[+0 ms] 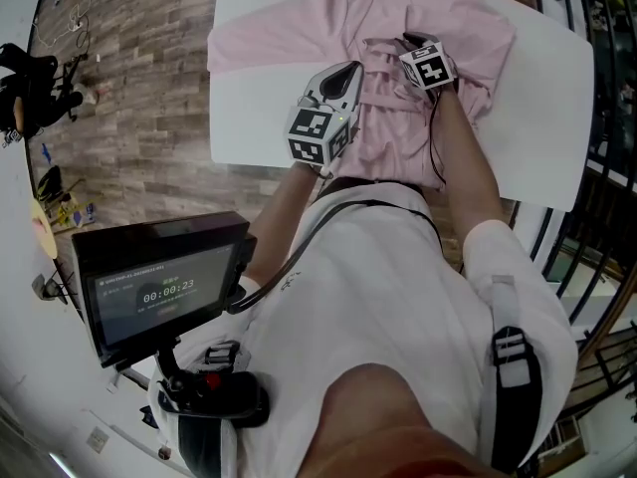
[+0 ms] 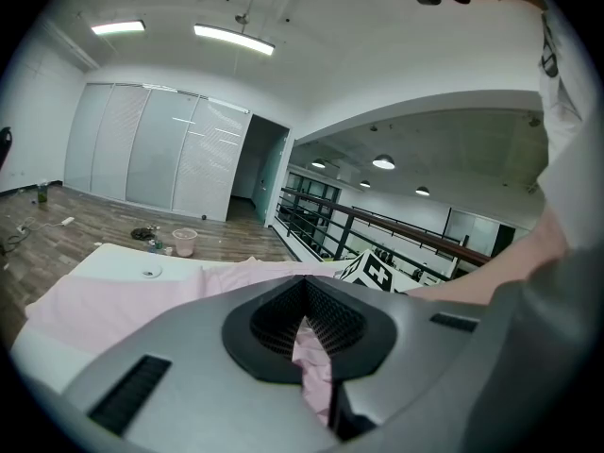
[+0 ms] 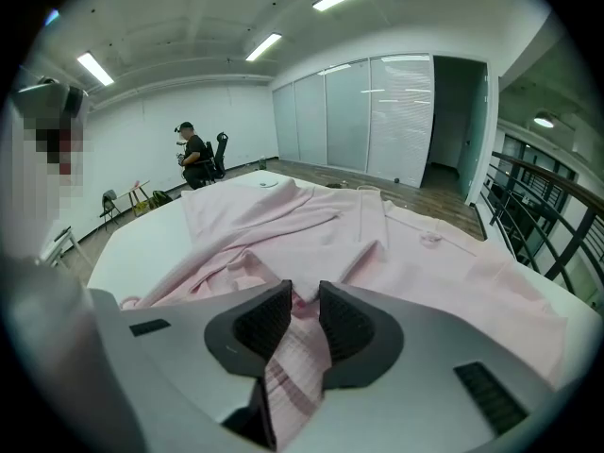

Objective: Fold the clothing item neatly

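Note:
A pale pink shirt (image 1: pixel 299 28) lies spread on the white table (image 1: pixel 542 118), rumpled in the middle. My left gripper (image 1: pixel 352 69) sits at the shirt's near middle, shut on a pinch of pink cloth (image 2: pixel 316 371) that runs up between its pads. My right gripper (image 1: pixel 407 41) is a little farther in and to the right, on the bunched centre. In the right gripper view its jaws (image 3: pixel 304 297) stand narrow, and a ribbed pink fold (image 3: pixel 294 357) fills the gap from pad to pad. The rest of the shirt (image 3: pixel 377 243) spreads out beyond them.
A dark monitor (image 1: pixel 164 287) on a stand sits at my lower left, off the table. Wood floor surrounds the table, with a black railing (image 1: pixel 597 58) on the right. A person (image 3: pixel 193 154) stands far across the room. A pink bucket (image 2: pixel 185 242) is on the floor.

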`<control>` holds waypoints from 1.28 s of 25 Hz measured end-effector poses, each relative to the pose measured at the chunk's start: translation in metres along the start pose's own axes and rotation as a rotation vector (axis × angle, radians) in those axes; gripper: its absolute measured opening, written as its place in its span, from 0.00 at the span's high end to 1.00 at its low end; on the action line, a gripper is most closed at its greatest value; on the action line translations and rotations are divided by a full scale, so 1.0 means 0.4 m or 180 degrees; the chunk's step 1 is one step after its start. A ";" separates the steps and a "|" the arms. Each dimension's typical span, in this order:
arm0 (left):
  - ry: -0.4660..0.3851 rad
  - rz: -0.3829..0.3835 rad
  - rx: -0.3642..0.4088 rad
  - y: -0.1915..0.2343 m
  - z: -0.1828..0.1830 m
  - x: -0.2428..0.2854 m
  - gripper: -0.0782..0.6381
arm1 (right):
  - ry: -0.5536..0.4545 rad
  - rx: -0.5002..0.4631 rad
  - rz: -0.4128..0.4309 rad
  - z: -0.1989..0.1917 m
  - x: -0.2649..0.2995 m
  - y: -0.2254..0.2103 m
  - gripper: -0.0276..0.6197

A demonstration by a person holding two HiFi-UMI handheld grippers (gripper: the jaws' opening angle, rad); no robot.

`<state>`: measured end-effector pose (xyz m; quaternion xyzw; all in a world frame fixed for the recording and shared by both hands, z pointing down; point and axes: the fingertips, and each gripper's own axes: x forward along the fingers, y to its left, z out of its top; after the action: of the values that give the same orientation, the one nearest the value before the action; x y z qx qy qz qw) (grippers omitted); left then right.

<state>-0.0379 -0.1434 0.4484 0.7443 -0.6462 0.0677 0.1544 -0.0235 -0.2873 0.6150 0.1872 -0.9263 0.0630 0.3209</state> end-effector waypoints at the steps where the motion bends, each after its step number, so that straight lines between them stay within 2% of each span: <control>1: -0.0003 0.0006 -0.0001 0.001 0.001 0.000 0.89 | 0.0024 0.0002 -0.0002 -0.001 0.002 -0.002 0.81; 2: -0.0007 0.0010 -0.0001 0.002 0.003 0.000 0.89 | 0.0049 -0.0007 -0.0013 -0.002 0.004 -0.005 0.81; 5: -0.0006 0.0025 -0.0011 0.003 0.001 -0.001 0.89 | 0.0099 -0.0064 -0.0084 -0.007 0.001 -0.011 0.92; 17: -0.0061 0.0046 -0.0045 0.003 0.013 0.001 0.89 | -0.0166 -0.0333 -0.0144 0.119 -0.020 -0.013 0.93; 20: -0.0056 0.0075 -0.0062 0.007 0.011 -0.002 0.89 | -0.0152 -0.0577 -0.0094 0.157 0.008 -0.009 0.93; 27: -0.0043 0.0254 -0.0126 0.042 -0.007 -0.028 0.89 | 0.0107 -0.1284 -0.0016 0.187 0.093 0.009 0.93; 32: -0.0047 0.0376 -0.0181 0.061 -0.014 -0.045 0.89 | 0.0100 -0.1367 -0.0010 0.207 0.127 0.005 0.92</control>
<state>-0.0641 -0.1275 0.4518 0.7006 -0.6918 0.0527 0.1665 -0.1082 -0.3207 0.5813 0.1150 -0.9130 -0.1335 0.3679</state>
